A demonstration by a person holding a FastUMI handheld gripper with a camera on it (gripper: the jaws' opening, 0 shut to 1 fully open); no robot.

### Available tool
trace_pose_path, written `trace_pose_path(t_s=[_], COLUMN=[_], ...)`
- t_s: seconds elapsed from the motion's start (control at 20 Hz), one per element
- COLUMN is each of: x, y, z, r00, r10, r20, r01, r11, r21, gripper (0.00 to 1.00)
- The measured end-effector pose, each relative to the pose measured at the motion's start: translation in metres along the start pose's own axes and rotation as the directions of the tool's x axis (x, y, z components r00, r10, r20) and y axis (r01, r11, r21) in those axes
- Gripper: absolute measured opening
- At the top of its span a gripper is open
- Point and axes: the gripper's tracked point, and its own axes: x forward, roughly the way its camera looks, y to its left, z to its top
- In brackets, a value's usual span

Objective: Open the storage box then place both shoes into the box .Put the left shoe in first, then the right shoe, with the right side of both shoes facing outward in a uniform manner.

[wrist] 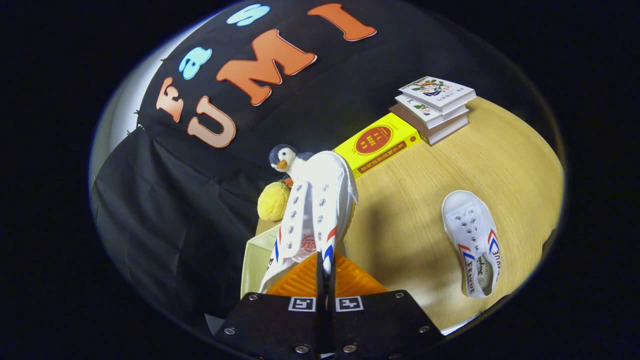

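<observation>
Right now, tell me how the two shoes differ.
The held shoe is pinched between the gripper fingers, lifted off the table; the other shoe lies flat on the table, untouched. The held shoe sits above the storage box; the other lies apart from it. Both are white, lace-less, with red-and-blue stripes.

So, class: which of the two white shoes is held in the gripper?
The shoe pinched between the gripper fingers, over the box; the other shoe lies on the table.

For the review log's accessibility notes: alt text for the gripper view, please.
The claw is shut on a white shoe, holding it above the open storage box. A second white shoe lies on the wooden table, with stacked books, a plush penguin beyond.
</observation>
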Motion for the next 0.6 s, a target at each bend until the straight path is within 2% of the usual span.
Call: trace_pose_path(t_s=[0.35,0.6], x=[0.026,0.059], y=[0.094,0.118], z=[-0.053,-0.104], r00=[0.998,0.992], r10=[0.045,0.009], r20=[-0.050,-0.124], r01=[-0.050,-0.028], r11=[0.994,0.988], r21=[-0.102,-0.152], gripper=[0.00,0.00])
